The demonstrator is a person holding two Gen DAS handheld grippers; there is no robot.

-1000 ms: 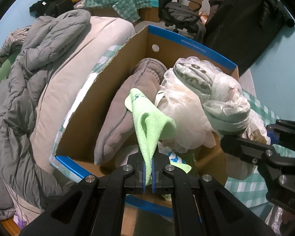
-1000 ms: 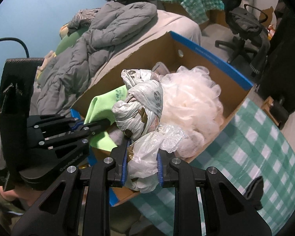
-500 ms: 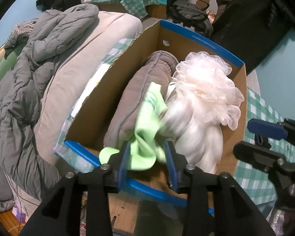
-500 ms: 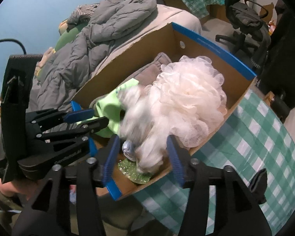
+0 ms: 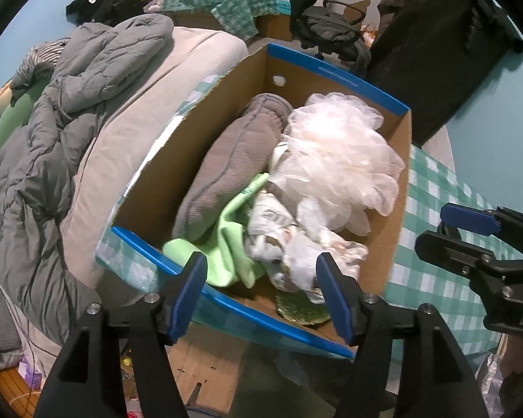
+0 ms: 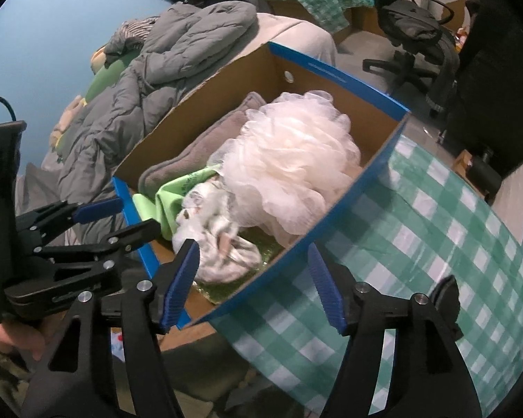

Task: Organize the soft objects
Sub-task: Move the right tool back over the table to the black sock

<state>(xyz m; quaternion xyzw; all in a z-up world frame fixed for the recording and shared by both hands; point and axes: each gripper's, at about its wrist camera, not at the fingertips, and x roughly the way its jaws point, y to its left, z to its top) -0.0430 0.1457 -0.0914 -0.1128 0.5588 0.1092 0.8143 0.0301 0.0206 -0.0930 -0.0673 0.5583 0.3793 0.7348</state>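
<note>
**Legible markings: almost none**

Right hand-held gripper (image 5: pixel 470 221), left wrist view: raised letters on its black body at the frame's right edge, beginning "DA"; the remainder is cut off. Cardboard box (image 5: pixel 334 78): a line of small white print runs along the blue rim band at the far end, too small to read. Green cloth (image 6: pixel 177 191): a dark printed mark, illegible.

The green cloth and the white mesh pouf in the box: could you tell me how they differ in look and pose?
The green cloth is flat, opaque fabric, lying crumpled and low near the box's front; the white mesh pouf is a puffy, translucent ball piled higher toward the back. The cloth is bright lime, the pouf pale cream. Both lie loose inside the cardboard box, held by neither gripper.
</note>
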